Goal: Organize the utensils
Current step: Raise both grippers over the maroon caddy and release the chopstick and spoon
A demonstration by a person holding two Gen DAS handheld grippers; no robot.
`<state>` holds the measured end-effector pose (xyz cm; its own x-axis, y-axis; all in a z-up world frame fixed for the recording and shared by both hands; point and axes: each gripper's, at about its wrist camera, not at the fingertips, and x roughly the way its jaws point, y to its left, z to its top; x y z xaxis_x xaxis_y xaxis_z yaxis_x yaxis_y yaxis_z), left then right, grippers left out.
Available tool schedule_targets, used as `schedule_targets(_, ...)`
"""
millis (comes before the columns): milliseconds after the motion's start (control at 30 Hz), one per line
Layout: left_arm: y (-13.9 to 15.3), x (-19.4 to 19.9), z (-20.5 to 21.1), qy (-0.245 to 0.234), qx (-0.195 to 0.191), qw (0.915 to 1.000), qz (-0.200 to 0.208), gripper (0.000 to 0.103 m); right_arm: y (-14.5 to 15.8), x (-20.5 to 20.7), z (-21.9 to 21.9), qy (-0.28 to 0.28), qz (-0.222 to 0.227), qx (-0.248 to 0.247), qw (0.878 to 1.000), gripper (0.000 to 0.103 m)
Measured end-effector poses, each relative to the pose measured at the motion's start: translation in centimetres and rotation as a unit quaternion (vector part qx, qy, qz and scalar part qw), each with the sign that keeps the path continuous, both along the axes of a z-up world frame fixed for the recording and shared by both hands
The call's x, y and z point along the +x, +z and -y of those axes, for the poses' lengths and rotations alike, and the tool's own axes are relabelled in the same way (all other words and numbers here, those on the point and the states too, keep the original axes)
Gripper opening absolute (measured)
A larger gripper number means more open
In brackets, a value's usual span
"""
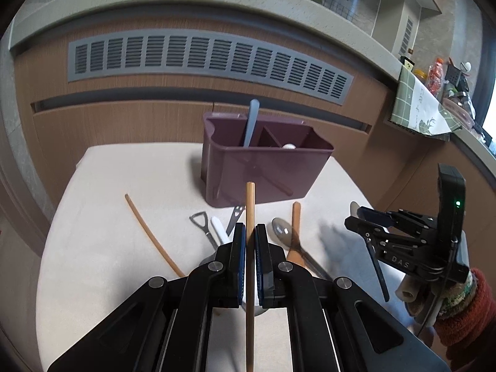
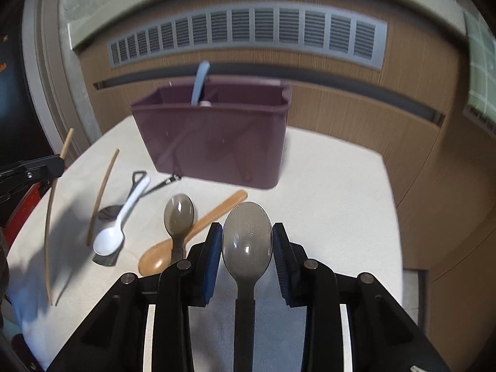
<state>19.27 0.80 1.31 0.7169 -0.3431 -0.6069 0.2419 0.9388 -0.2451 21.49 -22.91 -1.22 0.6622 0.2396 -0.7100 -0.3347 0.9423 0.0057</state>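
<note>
Pale tabletop (image 2: 334,186) below, left gripper (image 1: 250,232) pinches a slim bamboo chopstick (image 1: 250,210); right gripper (image 2: 247,235) clasps a translucent grey spoon (image 2: 247,235).

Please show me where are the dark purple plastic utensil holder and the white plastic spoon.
Dark purple plastic utensil holder (image 2: 217,142): right wrist view, front wall.
White plastic spoon (image 2: 108,241): right wrist view, bowl.

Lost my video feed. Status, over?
Left gripper shut on chopstick. Right gripper around grey spoon, grip unclear. Holder ahead, path clear.

Dim, soft daylight; fisheye-bent edges; right wrist view motion-blurred
</note>
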Motion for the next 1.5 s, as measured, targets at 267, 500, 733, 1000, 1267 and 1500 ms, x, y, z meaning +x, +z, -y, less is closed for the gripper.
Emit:
schedule_targets(267, 6.1, 0.1, 0.6, -0.008, -0.024, 0.9974, 0.068, 0.006, 7.0, -0.9, 0.1, -0.006, 0.086, 0.049, 0.995, 0.029)
schedule_targets(500, 17.4, 1.4, -0.6, 0.008, -0.105, 0.9688, 0.224, 0.006, 20.9, 0.4, 1.5, -0.032, 0.256, 0.142, 0.956, 0.03)
schedule_targets(733, 16.0, 6.5, -1.0, 0.09, -0.12, 0.9443, 0.293, 0.006, 21.3, 4.4, 0.0, -0.023, 0.306, 0.165, 0.937, 0.03)
schedule_targets(1000, 11.1, 13.6, -0.4, 0.092, -0.113, 0.9525, 0.268, 0.006, 15.6, 10.9, -2.4, -0.03, 0.268, 0.144, 0.952, 0.03)
schedule_targets(1267, 8.4, 16.5, -0.7, 0.099, -0.114, 0.9585, 0.242, 0.006, 12.5, 13.9, -3.0, -0.041, 0.273, 0.139, 0.951, 0.03)
schedule_targets(1500, 6.1, 16.9, -0.4, 0.096, -0.118, 0.9604, 0.234, 0.008, 10.1, 13.9, -3.2, -0.069, 0.277, 0.115, 0.951, 0.031)
